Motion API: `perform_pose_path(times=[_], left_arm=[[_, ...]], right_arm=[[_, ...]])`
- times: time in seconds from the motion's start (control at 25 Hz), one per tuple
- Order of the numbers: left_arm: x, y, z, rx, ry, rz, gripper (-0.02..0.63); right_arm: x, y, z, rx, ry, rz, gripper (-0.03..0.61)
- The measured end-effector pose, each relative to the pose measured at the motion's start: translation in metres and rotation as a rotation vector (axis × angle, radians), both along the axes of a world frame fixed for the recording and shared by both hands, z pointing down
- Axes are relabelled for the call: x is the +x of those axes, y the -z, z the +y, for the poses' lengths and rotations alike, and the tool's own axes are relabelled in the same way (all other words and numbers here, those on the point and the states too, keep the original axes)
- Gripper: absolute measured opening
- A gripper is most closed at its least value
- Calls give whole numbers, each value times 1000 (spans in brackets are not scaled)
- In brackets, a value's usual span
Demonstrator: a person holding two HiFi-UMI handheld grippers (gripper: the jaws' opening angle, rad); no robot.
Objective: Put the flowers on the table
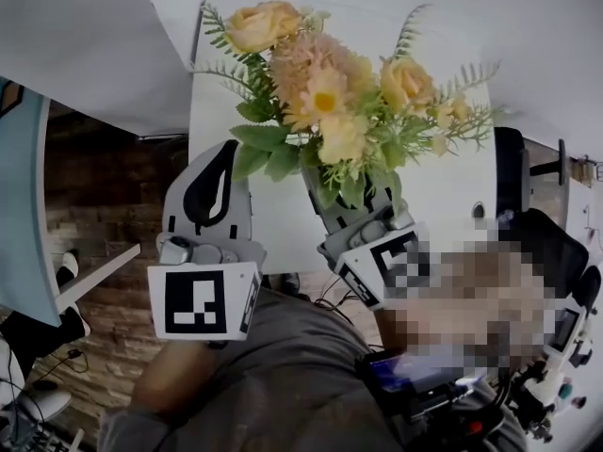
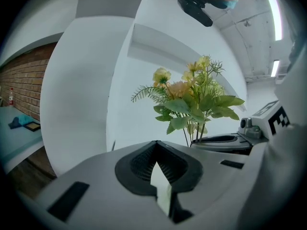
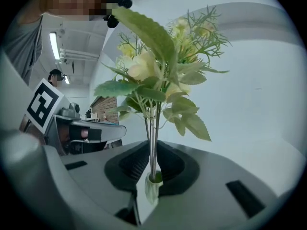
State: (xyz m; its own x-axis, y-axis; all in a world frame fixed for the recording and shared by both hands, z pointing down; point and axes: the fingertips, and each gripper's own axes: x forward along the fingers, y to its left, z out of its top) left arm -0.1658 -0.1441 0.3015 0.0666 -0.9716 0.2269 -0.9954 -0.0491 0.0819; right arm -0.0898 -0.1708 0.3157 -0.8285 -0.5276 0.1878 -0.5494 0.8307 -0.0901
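**Flowers up in the right hand-held gripper, over the white surface**

And there they are: the flowers [image 1: 325, 102], a bunch of yellow and peach blooms with green leaves and feathery fronds, standing upright out of the right hand-held gripper [image 3: 152, 178]. Look along its jaws and you see the thin stems [image 3: 153, 133] running straight down into the narrow slot between the black pads, which close in on them from both sides, with the pale green foot of the bunch sitting right in the gap. It's a grip low on the stems, with the blooms well above.

From the head view, the bunch sits over the white surface [image 1: 443, 196]; whether any part touches it, I can't tell.

Over to the left hand-held gripper [image 2: 157, 169]: its jaws are drawn together, with nothing between them. It sits just beside the right one, its marker cube [image 1: 203, 299] facing the head camera.
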Motion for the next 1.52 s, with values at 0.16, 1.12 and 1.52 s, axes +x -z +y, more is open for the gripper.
perform_pose_path(times=[0.16,1.12,1.52], left_arm=[[-1,4,-4,-8,10,-6,5],[9,-25,30,-22,15,-30,5],[29,-21,36,-25,22,-63,5]], right_arm=[[1,-3,-2,11,6,24,63],[9,-63,29,9,-5,173,167],[27,-61,31,-25,0,112,166]])
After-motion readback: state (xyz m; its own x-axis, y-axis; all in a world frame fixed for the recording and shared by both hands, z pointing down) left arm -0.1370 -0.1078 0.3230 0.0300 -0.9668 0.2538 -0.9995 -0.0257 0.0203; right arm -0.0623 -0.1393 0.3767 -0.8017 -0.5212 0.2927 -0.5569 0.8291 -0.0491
